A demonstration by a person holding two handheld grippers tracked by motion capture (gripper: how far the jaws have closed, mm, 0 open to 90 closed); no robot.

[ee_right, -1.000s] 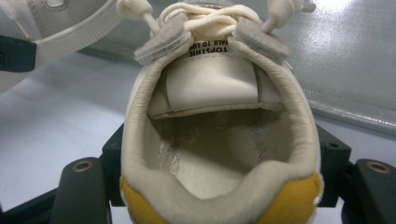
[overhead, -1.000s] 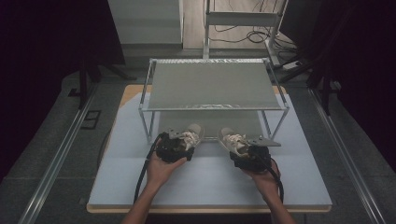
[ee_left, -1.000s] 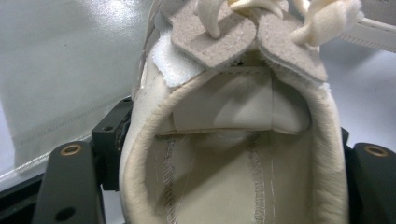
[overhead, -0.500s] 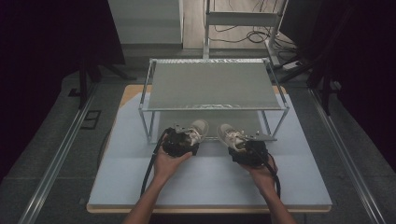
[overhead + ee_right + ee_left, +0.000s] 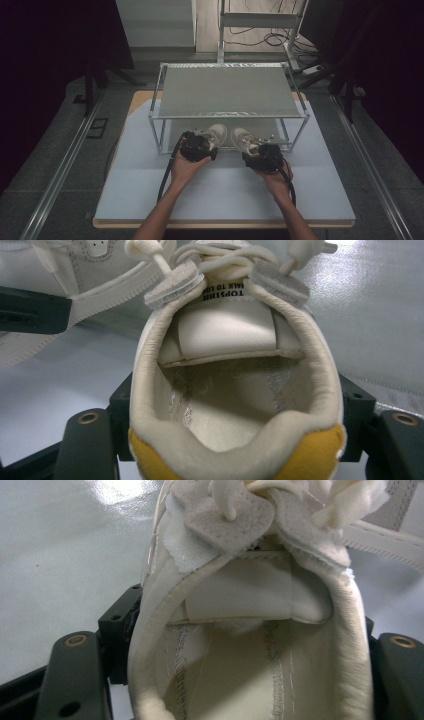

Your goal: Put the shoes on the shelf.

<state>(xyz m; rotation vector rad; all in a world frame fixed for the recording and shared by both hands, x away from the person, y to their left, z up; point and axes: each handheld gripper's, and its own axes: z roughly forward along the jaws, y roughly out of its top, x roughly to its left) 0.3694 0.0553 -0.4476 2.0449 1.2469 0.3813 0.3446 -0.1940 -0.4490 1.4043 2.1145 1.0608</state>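
Overhead arrangement: a person's two forearms enter from the bottom edge, each hand holding a two-jaw gripper at the front of a metal two-tier rack (image 5: 227, 90) that stands on a pale blue table mat (image 5: 150, 190). The left gripper (image 5: 206, 142) carries a cream sneaker (image 5: 216, 134) whose toe points under the rack's upper shelf; the right gripper (image 5: 255, 149) carries the matching sneaker (image 5: 242, 139), its toe angled toward the first. The two toes lie near each other at the front edge of the lower tier, though whether they rest on it or hang just above it cannot be told from the high view.

Left gripper view: the black jaws flank the heel end of the cream sneaker (image 5: 250, 630), one on each side of the padded collar, pressed against its walls and so closed on the shoe. The tongue, felt lace tabs and white laces lie beyond the opening.

Right gripper view: the jaws likewise clamp the heel end of the matching sneaker (image 5: 230, 390), which bears a mustard-yellow heel patch (image 5: 315, 455) and a printed label on the tongue. At upper left, farther off, appear the side of the other shoe and a dark part of the other gripper
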